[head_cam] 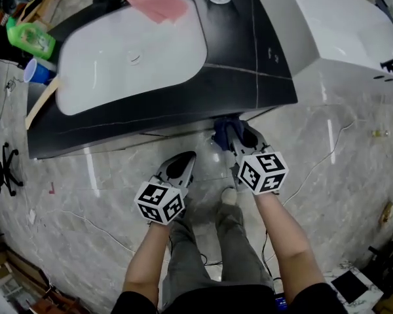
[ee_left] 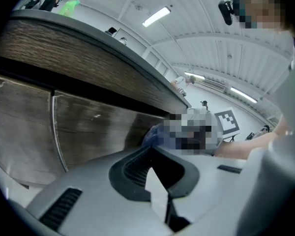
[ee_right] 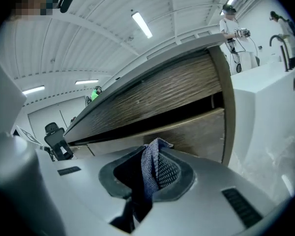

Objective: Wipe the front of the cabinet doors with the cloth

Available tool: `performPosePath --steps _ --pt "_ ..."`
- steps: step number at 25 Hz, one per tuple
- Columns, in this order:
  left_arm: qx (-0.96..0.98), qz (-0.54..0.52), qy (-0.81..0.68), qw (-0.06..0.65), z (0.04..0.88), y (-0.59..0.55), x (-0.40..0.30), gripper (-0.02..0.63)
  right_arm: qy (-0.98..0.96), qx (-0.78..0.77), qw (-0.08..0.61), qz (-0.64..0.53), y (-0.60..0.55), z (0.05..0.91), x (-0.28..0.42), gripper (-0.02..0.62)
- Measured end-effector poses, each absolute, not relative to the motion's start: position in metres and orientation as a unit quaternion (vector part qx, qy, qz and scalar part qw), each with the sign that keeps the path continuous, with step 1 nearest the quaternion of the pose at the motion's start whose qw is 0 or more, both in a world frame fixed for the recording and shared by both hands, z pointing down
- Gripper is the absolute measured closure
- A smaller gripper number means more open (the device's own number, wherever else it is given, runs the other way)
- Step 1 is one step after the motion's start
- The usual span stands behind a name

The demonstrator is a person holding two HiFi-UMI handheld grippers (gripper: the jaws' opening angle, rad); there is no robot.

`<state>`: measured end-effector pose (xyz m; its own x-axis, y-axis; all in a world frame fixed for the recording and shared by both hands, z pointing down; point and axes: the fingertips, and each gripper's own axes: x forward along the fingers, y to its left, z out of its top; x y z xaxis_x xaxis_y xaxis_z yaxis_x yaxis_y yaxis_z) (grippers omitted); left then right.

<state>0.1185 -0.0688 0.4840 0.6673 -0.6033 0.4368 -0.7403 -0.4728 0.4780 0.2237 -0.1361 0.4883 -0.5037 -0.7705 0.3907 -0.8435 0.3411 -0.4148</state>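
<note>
My right gripper's jaws pinch the blue-grey woven cloth, its free edge poking straight ahead at the brown wood-grain cabinet door just beyond, which it is nearer to than my left gripper, closed on nothing.

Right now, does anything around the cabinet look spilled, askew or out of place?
No spill or damage shows. One oddity: a crumpled pink cloth lies half over the white sink's rim, while the right tongs grip the blue-grey knit cloth.
</note>
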Motion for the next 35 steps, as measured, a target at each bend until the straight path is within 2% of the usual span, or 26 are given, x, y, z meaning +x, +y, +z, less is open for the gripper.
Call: performPosePath --steps 8,16,25,35 --pt "0.864 0.11 -0.371 0.323 0.493 -0.079 0.177 0.597 -0.804 0.516 0.061 0.289 -0.142 0.495 0.284 0.543" --pt "0.864 0.111 -0.364 0.33 0.507 -0.074 0.205 0.597 -0.803 0.515 0.069 0.291 -0.134 0.506 0.305 0.543" --pt "0.854 0.125 -0.372 0.341 0.521 -0.055 0.176 0.597 -0.812 0.484 0.083 0.316 -0.1 0.526 0.261 0.543" --pt "0.831 0.126 -0.414 0.35 0.531 -0.037 0.085 0.597 -0.83 0.439 0.097 0.329 -0.079 0.538 0.169 0.543"
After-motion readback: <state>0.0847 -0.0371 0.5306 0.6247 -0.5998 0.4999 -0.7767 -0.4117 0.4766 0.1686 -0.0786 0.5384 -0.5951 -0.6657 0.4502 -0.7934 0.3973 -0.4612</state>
